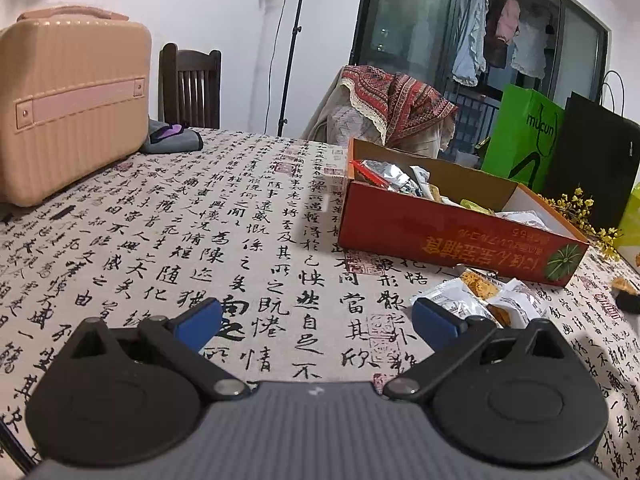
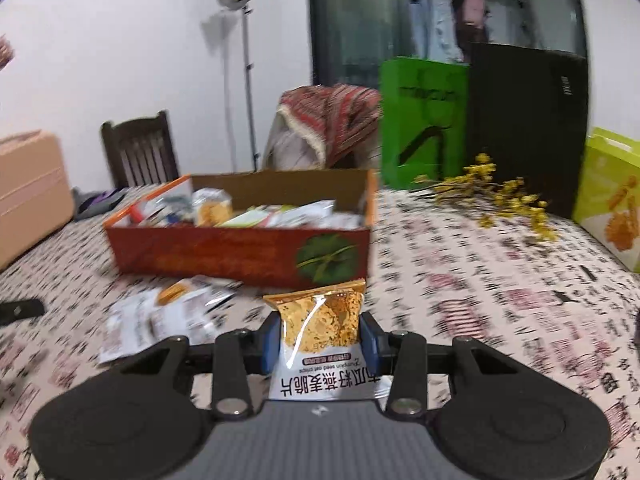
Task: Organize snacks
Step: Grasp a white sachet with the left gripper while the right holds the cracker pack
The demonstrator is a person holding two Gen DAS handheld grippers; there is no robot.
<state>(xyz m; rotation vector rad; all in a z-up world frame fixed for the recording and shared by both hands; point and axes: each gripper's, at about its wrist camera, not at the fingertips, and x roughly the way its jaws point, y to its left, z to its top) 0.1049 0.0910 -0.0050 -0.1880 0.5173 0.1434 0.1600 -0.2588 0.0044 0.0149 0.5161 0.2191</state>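
My right gripper (image 2: 320,340) is shut on a white and orange snack packet (image 2: 320,328), held above the table in front of the red cardboard box (image 2: 240,254). The box holds several snack packets (image 2: 276,214). It also shows in the left wrist view (image 1: 440,236) with packets inside (image 1: 392,178). My left gripper (image 1: 316,320) is open and empty, low over the calligraphy tablecloth (image 1: 200,240). Loose snack packets (image 1: 492,300) lie just beyond its right finger, in front of the box. In the right wrist view they lie at lower left (image 2: 168,312).
A pink suitcase (image 1: 68,96) stands at the table's far left. A green bag (image 1: 524,136), a black bag (image 1: 592,160) and yellow flowers (image 1: 580,212) sit behind the box. A light green snack box (image 2: 612,196) is at far right. A chair (image 1: 192,84) stands behind the table.
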